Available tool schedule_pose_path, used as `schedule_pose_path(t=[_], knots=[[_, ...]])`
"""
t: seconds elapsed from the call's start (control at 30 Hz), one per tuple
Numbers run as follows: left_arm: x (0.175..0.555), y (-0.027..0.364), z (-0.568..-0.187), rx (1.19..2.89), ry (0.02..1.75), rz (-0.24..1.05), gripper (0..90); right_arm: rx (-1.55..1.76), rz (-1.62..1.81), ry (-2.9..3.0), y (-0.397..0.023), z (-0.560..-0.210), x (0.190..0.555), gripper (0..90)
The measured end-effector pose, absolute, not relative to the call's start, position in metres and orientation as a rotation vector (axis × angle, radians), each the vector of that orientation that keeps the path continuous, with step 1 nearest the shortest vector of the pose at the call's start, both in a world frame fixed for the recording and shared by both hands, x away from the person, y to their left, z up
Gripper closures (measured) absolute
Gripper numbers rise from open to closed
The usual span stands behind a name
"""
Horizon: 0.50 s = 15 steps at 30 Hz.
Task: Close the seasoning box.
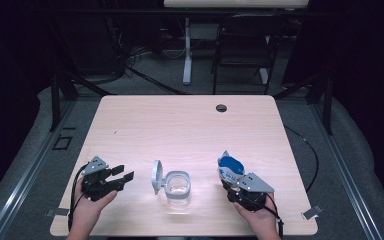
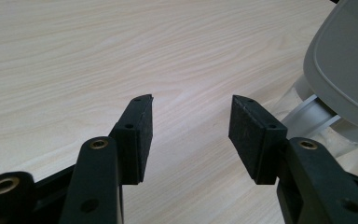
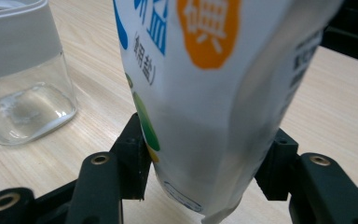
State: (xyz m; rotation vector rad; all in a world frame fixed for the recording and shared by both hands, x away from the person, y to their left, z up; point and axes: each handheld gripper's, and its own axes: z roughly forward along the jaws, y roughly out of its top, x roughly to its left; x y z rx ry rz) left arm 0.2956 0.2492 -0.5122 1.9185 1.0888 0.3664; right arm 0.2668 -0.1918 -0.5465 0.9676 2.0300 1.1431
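High view: clear jar sits near the table's front edge, about mid-width, grey flip lid standing open on its left side. Left gripper rests toward the front-left corner, jaws spread, aimed at the jar, nothing between them. Right gripper is toward the front-right, holding a blue-and-white pouch upright, just right of the jar, not touching it.

Left gripper view: pads apart over bare wood, empty. The lid's underside and hinge show at the right edge, close but clear of the jaws.

Right gripper view: both jaws pinch the pouch low on its body; its bottom seam hangs just below the pads. Jar at upper left looks nearly empty, though glare on the glass makes that hard to confirm.

Step in hand, as I read it: pouch picked up, jar open, pour not started. Whether the pouch top is already torn open, can't tell.

Next move calls for: carry the pouch over the jar mouth and tip it. Left gripper likely needs to steady the jar or keep the lid back so it doesn't swing into the pour.
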Motion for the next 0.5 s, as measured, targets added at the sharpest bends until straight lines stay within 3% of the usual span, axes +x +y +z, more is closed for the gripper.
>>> schedule_pose_path(t=[0.5], knots=[[0.296,0.252,-0.512,1.91,1.09,0.373,49.1,0.833,0.986,2.019,-0.184,-0.526,0.269,45.9]])
